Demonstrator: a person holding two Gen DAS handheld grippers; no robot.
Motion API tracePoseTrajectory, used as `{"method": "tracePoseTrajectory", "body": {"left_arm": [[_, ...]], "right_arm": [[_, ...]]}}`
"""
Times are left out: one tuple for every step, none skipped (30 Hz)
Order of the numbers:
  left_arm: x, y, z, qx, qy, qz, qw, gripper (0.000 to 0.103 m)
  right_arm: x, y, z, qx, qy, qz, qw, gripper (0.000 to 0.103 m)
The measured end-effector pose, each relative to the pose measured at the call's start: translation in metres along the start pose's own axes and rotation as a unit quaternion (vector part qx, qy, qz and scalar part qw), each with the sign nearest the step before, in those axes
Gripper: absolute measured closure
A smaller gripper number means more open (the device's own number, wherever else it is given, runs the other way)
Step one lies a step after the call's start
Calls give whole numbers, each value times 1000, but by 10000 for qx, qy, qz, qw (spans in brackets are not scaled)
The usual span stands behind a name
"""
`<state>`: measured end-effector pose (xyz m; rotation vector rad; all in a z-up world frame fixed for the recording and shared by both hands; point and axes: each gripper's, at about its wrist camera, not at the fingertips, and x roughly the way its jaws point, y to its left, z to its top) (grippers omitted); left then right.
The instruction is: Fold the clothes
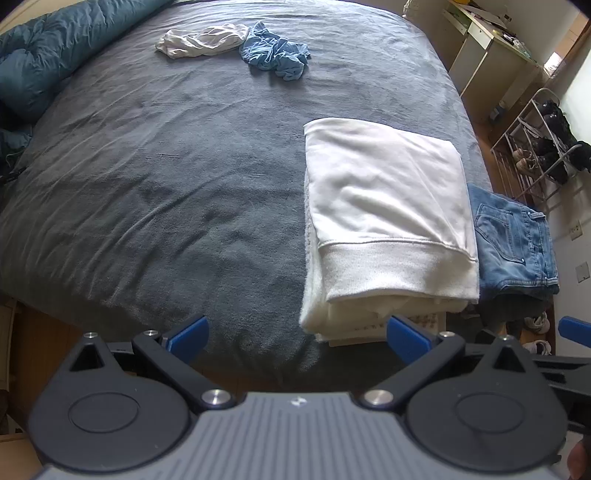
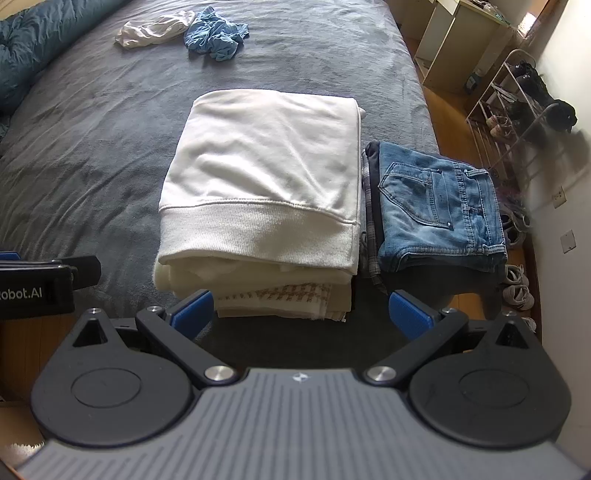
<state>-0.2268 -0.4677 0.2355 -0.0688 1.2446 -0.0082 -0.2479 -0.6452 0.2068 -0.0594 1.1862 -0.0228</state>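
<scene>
With my left gripper (image 1: 297, 338) and right gripper (image 2: 301, 308) both spread wide and empty at the bed's near edge beside the folded white sweatshirt (image 2: 266, 173), I judge the crumpled blue garment (image 1: 275, 51) far across deserves a two-corner pick.

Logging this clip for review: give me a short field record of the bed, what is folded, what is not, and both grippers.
surface: grey bed cover
folded stack: white sweatshirt on top of other folded pieces, near the bed's edge
second stack: folded jeans on top, right beside the white stack
unfolded: crumpled white garment and crumpled blue garment, side by side at the far end
left gripper: open, empty, at the near edge
right gripper: open, empty, facing the white stack
other: teal duvet at far left
</scene>
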Motion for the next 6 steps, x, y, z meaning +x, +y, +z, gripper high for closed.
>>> {"method": "tracePoseTrajectory", "body": {"left_arm": [[0,0,0,3,3,-1,10000,0],[0,0,0,6,8,1,10000,0],[1,0,0,4,15,-2,10000,0],[1,0,0,-1,19,-3,10000,0],[1,0,1,2,19,-4,10000,0],[1,0,1,3,18,-2,10000,0]], "right_arm": [[0,0,0,4,4,-1,10000,1],[0,0,0,6,11,0,10000,1],[1,1,1,4,15,-1,10000,1],[1,1,1,0,17,-7,10000,1],[1,1,1,-5,19,-12,10000,1],[1,1,1,-5,19,-15,10000,1]]}}
